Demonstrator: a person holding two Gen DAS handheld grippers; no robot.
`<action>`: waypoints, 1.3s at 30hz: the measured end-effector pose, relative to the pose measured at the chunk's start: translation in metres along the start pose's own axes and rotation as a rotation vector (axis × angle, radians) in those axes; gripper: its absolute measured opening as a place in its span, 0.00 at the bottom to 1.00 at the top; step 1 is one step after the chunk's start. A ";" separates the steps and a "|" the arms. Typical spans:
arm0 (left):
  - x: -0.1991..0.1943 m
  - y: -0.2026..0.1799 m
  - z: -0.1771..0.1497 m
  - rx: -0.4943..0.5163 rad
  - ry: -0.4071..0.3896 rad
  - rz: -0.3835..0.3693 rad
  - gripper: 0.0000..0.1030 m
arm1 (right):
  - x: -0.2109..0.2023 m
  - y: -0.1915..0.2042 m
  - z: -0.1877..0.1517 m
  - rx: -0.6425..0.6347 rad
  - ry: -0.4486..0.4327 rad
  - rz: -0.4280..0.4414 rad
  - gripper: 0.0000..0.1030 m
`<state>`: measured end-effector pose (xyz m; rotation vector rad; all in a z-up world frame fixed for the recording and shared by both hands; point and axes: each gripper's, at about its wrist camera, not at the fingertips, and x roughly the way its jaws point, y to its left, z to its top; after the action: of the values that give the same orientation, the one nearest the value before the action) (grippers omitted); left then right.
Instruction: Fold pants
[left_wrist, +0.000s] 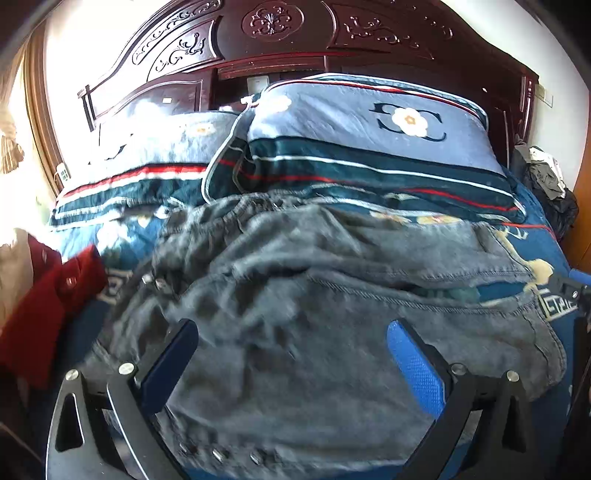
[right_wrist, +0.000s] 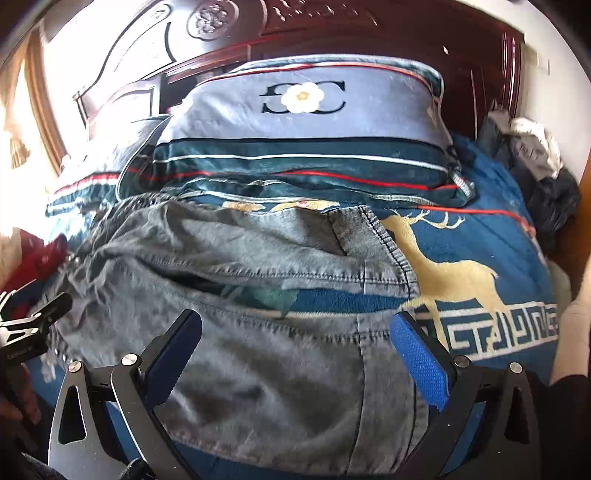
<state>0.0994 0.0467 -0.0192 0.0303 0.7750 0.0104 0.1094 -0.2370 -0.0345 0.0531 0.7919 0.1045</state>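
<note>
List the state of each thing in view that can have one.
Left gripper: open, holding nothing, over the jeans.
Right gripper: open, holding nothing, over the jeans.
Jeans: spread out on the bed, wrinkled, legs apart, not yet folded.
Pillows: leaning against the headboard, the right one overlapping the left.
Red garment: crumpled at the bed's left edge.
Clothes pile: heaped at the bed's right side.

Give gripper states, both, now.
Left gripper: open, above the grey jeans, holding nothing.
Right gripper: open, above the jeans' leg, holding nothing.
</note>
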 end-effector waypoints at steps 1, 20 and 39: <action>0.003 0.007 0.006 -0.002 -0.003 0.004 1.00 | 0.004 -0.005 0.005 0.016 0.006 0.000 1.00; 0.097 0.093 0.061 -0.077 0.120 0.060 1.00 | 0.145 -0.085 0.091 0.098 0.191 -0.103 0.84; 0.164 -0.048 0.040 0.298 0.292 -0.147 1.00 | 0.146 -0.101 0.087 0.034 0.231 -0.278 0.12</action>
<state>0.2445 0.0017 -0.1072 0.2595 1.0639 -0.2450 0.2808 -0.3216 -0.0849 -0.0376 1.0239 -0.1691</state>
